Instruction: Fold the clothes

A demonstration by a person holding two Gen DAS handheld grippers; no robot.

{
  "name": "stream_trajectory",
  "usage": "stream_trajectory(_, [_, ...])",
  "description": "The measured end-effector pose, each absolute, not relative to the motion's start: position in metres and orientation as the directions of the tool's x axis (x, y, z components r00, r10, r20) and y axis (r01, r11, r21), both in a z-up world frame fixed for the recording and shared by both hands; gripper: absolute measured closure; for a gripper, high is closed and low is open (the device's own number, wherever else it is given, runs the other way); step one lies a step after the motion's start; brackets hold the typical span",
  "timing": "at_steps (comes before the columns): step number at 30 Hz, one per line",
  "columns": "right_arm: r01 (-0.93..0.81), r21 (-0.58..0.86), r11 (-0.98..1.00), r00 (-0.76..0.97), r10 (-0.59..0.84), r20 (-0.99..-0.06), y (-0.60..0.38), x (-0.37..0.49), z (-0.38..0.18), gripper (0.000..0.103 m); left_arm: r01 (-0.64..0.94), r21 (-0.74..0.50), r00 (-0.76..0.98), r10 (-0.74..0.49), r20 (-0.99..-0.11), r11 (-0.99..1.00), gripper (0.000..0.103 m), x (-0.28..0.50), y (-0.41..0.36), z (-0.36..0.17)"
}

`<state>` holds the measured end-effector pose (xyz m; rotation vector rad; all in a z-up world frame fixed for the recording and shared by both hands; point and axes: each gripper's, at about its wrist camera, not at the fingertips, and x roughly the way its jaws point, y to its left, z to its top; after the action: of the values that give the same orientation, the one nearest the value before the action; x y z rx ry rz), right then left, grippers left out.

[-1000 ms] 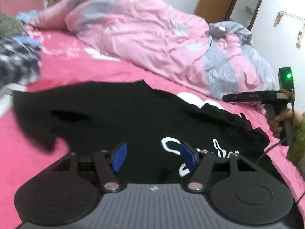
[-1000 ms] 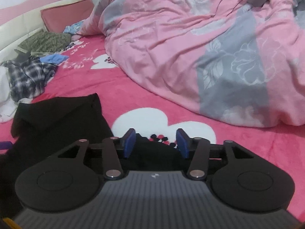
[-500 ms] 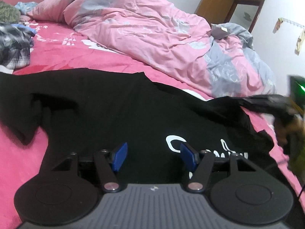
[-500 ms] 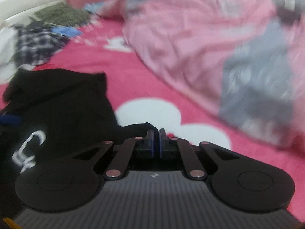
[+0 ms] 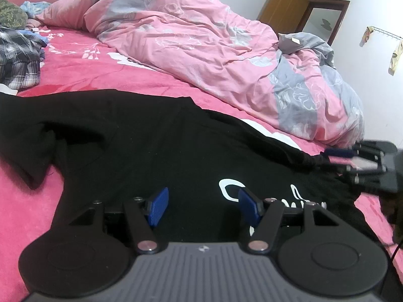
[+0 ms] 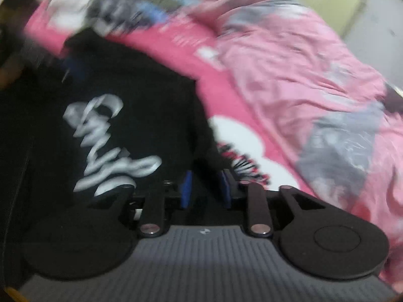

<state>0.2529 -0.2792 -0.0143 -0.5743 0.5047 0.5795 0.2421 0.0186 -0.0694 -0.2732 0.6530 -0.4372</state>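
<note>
A black T-shirt [image 5: 151,151] with white script lettering lies spread on the pink bed. My left gripper [image 5: 202,207] hovers low over its near part, open, with nothing between the blue pads. In the left wrist view my right gripper [image 5: 335,158] reaches in from the right, blurred, at the shirt's right edge. In the blurred right wrist view the right gripper [image 6: 205,188] is rolled over the T-shirt [image 6: 151,95]. Its jaws are opening, and a fold of black cloth runs into the gap between the pads.
A crumpled pink and grey duvet [image 5: 214,58] fills the far side of the bed. Plaid and other clothes [image 5: 17,63] are piled at the far left. The pink sheet [image 5: 25,201] shows around the shirt. A wooden door [image 5: 282,7] stands behind.
My right gripper shut on the shirt's edge, rolled and swung across over the lettering, and its jaws have parted again. The left gripper sank a little toward the shirt, then kept still.
</note>
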Motion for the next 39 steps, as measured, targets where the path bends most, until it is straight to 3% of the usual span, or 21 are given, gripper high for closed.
stream_trajectory(3, [-0.627,-0.287,0.724,0.714,0.389,-0.582,-0.286,0.27,-0.009,0.056,0.305,-0.377,0.709,-0.473,-0.523,0.875,0.039,0.242,0.019,-0.07])
stream_trajectory(7, [-0.659,-0.237,0.713,0.666,0.409,-0.624,-0.283,0.289,-0.019,0.055,0.305,-0.38,0.709,-0.474,-0.522,0.873,0.039,0.242,0.019,-0.07])
stream_trajectory(9, [-0.658,-0.198,0.726,0.646,0.411,-0.643,-0.282,0.3,-0.024,0.059,0.305,-0.381,0.709,-0.475,-0.521,0.873,0.039,0.242,0.019,-0.07])
stream_trajectory(11, [-0.656,-0.159,0.738,0.625,0.413,-0.662,-0.282,0.31,-0.029,0.089,0.305,-0.382,0.709,-0.476,-0.52,0.872,0.039,0.242,0.019,-0.07])
stream_trajectory(12, [-0.651,-0.139,0.746,0.618,0.415,-0.667,-0.283,0.315,-0.031,0.094,0.305,-0.382,0.709,-0.476,-0.52,0.873,0.039,0.242,0.019,-0.07])
stream_trajectory(18, [-0.534,-0.033,0.845,0.693,0.415,-0.59,-0.309,0.339,-0.022,0.095,0.305,-0.379,0.71,-0.474,-0.521,0.874,0.039,0.242,0.019,-0.07])
stream_trajectory(32, [-0.244,0.024,0.969,0.746,0.204,-0.634,-0.333,0.388,-0.064,0.096,0.305,-0.373,0.712,-0.47,-0.522,0.876,0.039,0.242,0.018,-0.071])
stream_trajectory(35, [-0.175,0.125,0.977,0.754,0.214,-0.622,-0.344,0.39,-0.057,0.079,0.305,-0.373,0.712,-0.47,-0.522,0.876,0.039,0.242,0.018,-0.07])
stream_trajectory(37, [-0.14,0.171,0.975,0.766,0.216,-0.605,-0.352,0.387,-0.047,0.055,0.305,-0.373,0.711,-0.47,-0.522,0.876,0.039,0.242,0.018,-0.071])
stream_trajectory(39, [-0.153,0.198,0.968,0.772,0.242,-0.587,-0.356,0.383,-0.035,0.051,0.306,-0.372,0.711,-0.47,-0.523,0.876,0.039,0.242,0.018,-0.071])
